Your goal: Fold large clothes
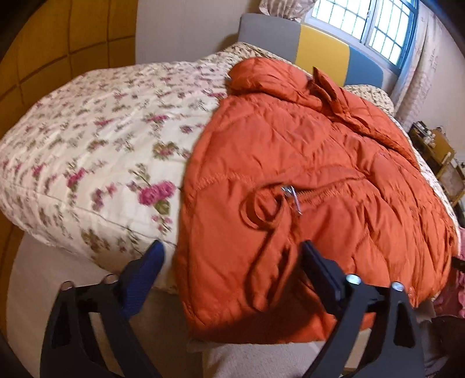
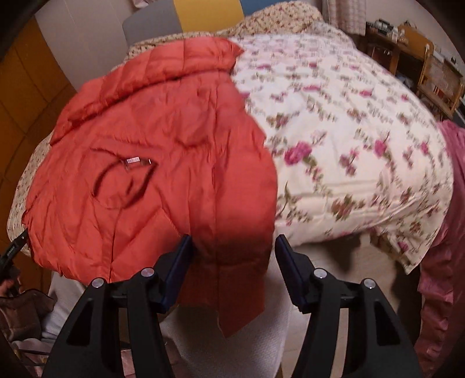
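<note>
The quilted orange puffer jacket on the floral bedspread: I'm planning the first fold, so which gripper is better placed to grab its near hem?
Probably right. The right gripper has open jaws already straddling the hanging corner of the quilted orange puffer jacket. The left gripper is open too, over the hem, its blue pad beside the floral bedspread.

A home bedroom: a bed with a cream quilted bedspread printed with pink roses (image 1: 87,139), a padded grey, yellow and blue headboard (image 1: 314,49), a barred window with patterned curtains (image 1: 366,23), and cluttered wooden shelves (image 2: 412,61) along the wall.
</note>
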